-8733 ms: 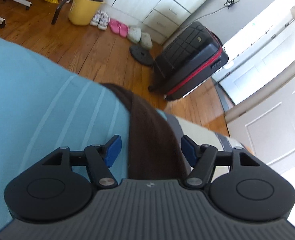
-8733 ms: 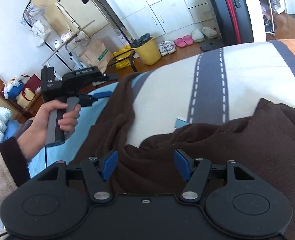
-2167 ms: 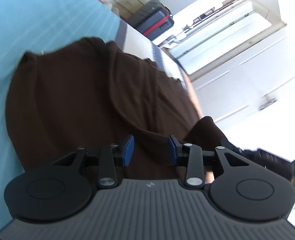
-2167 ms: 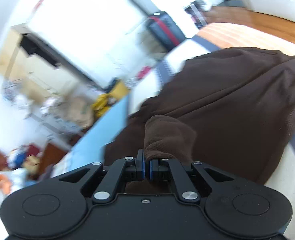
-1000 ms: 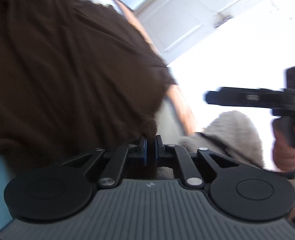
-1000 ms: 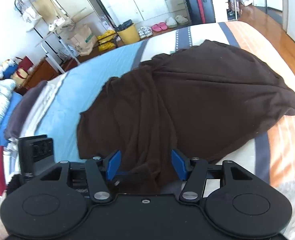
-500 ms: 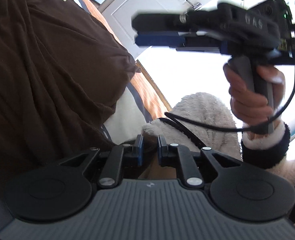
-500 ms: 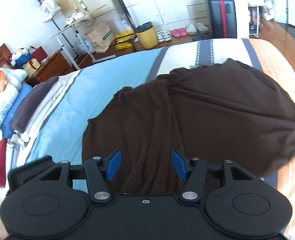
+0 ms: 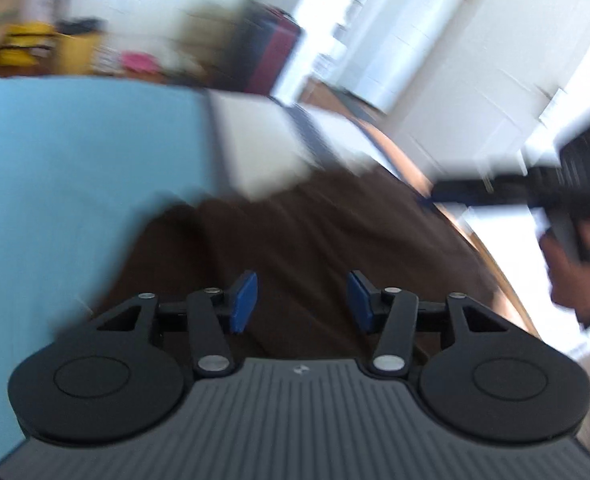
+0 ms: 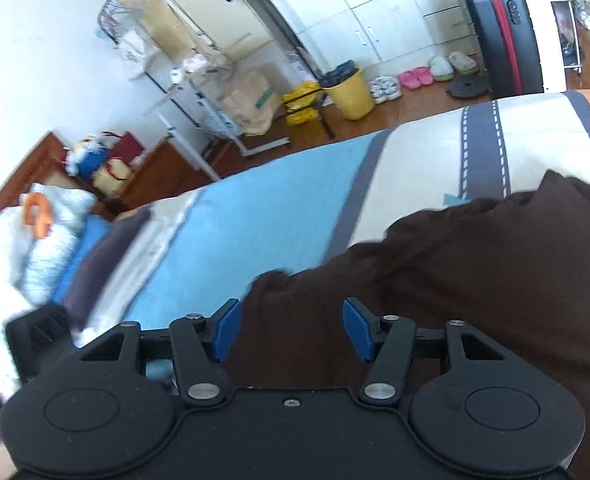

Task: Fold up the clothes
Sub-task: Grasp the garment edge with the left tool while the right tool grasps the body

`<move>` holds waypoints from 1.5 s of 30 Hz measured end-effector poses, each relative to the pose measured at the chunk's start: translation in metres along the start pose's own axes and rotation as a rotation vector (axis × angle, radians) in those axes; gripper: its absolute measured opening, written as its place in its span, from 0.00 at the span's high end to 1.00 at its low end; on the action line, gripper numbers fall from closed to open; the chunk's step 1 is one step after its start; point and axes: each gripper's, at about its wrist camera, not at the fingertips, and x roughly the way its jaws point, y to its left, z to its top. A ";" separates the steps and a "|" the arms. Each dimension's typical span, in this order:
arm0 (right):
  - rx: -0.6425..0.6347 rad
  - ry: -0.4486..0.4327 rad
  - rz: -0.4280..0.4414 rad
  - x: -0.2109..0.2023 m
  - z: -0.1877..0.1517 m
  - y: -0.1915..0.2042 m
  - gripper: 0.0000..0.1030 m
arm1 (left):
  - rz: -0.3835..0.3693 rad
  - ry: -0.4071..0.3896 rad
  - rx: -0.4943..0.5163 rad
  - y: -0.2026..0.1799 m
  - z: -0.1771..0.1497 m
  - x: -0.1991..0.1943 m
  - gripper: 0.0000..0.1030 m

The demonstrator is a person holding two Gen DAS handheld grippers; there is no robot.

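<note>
Both tongs spread, empty: left tongs (image 9: 301, 298) jaws just opened, nothing between; right tongs (image 10: 291, 330) likewise wide. Brown garment (image 10: 475, 272) lies on bed (image 10: 255, 216) under and ahead of both. Next: pick matching edge corners, pinch fully, lift evenly to avoid skewed fold.

Dark brown garment (image 10: 475, 280) on a bedspread (image 10: 255, 232) banded light blue, cream and orange, with grey stripes, one bearing white dashes. Black grippers carry blue pads (image 10: 225, 332). Background: black suitcase (image 10: 495, 28) with red stripe, yellow bin (image 10: 353, 94), pink slippers (image 10: 413, 78).
</note>
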 end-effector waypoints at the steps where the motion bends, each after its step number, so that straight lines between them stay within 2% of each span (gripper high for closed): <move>1: -0.005 0.003 -0.004 0.013 0.003 -0.007 0.40 | 0.022 -0.032 -0.022 0.012 0.003 0.005 0.52; 3: -0.021 0.005 -0.033 0.034 0.006 -0.019 0.40 | 0.053 -0.085 -0.067 0.032 0.007 0.017 0.52; 5: 0.027 -0.013 -0.018 0.046 0.000 -0.036 0.40 | 0.012 -0.070 -0.116 0.038 -0.004 0.028 0.52; 7: 0.054 0.009 0.018 0.057 -0.006 -0.049 0.41 | -0.052 -0.037 -0.138 0.044 -0.013 0.035 0.52; 9: -0.038 0.020 -0.017 0.065 -0.011 -0.045 0.42 | -0.072 -0.028 -0.113 0.040 -0.018 0.040 0.55; 10: -0.098 0.016 -0.031 0.069 -0.013 -0.040 0.47 | -0.070 -0.031 -0.089 0.036 -0.019 0.042 0.56; 11: -0.150 0.013 -0.028 0.072 -0.016 -0.036 0.59 | -0.068 -0.034 -0.064 0.032 -0.021 0.043 0.63; 12: -0.187 0.022 -0.012 0.076 -0.017 -0.032 0.69 | -0.067 -0.037 -0.040 0.028 -0.022 0.045 0.77; 13: -0.211 0.024 -0.014 0.079 -0.018 -0.030 0.90 | -0.065 -0.039 -0.015 0.024 -0.023 0.046 0.83; 15: -0.255 0.019 -0.018 0.083 -0.020 -0.025 0.93 | -0.060 -0.062 0.003 0.021 -0.023 0.044 0.90; 18: -0.263 -0.118 -0.022 0.066 -0.012 -0.021 0.94 | -0.077 -0.137 -0.052 0.023 -0.010 0.041 0.92; 22: -0.173 -0.310 0.058 0.044 0.029 -0.021 0.94 | -0.116 -0.275 -0.124 0.033 0.015 0.025 0.92; 23: -0.141 -0.320 0.057 0.048 0.036 -0.026 0.93 | -0.106 -0.281 -0.142 0.038 0.018 0.029 0.91; 24: -0.104 -0.323 0.054 0.054 0.042 -0.031 0.91 | -0.096 -0.287 -0.159 0.043 0.021 0.034 0.86; 25: -0.042 -0.290 0.042 0.063 0.037 -0.041 0.87 | -0.085 -0.281 -0.178 0.048 0.021 0.040 0.84; 27: 0.080 -0.223 0.019 0.081 0.027 -0.060 0.81 | -0.060 -0.216 -0.220 0.058 0.006 0.056 0.84; 30: 0.186 -0.123 -0.006 0.091 0.009 -0.082 0.78 | -0.047 -0.145 -0.254 0.062 -0.012 0.072 0.84; 32: 0.222 -0.106 -0.016 0.085 0.008 -0.089 0.71 | -0.057 -0.134 -0.242 0.057 -0.011 0.077 0.84; 33: 0.229 -0.098 -0.019 0.080 0.011 -0.088 0.70 | -0.065 -0.134 -0.231 0.054 -0.009 0.077 0.82; 35: 0.199 -0.085 -0.010 0.067 0.013 -0.078 0.66 | -0.094 -0.129 -0.219 0.047 -0.006 0.075 0.75; 37: 0.170 -0.038 -0.024 0.055 0.011 -0.070 0.55 | -0.125 -0.116 -0.210 0.040 -0.006 0.073 0.68; 39: 0.143 0.037 -0.035 0.045 0.005 -0.060 0.54 | -0.143 -0.087 -0.197 0.031 -0.010 0.074 0.68; 42: 0.083 0.104 -0.010 0.036 -0.005 -0.053 0.50 | -0.152 -0.044 -0.175 0.022 -0.015 0.078 0.57; 44: 0.053 0.131 -0.019 0.047 -0.013 -0.045 0.44 | -0.133 -0.040 -0.150 0.019 -0.015 0.084 0.58; 45: 0.037 0.156 -0.030 0.056 -0.016 -0.044 0.44 | -0.119 -0.051 -0.140 0.018 -0.014 0.084 0.66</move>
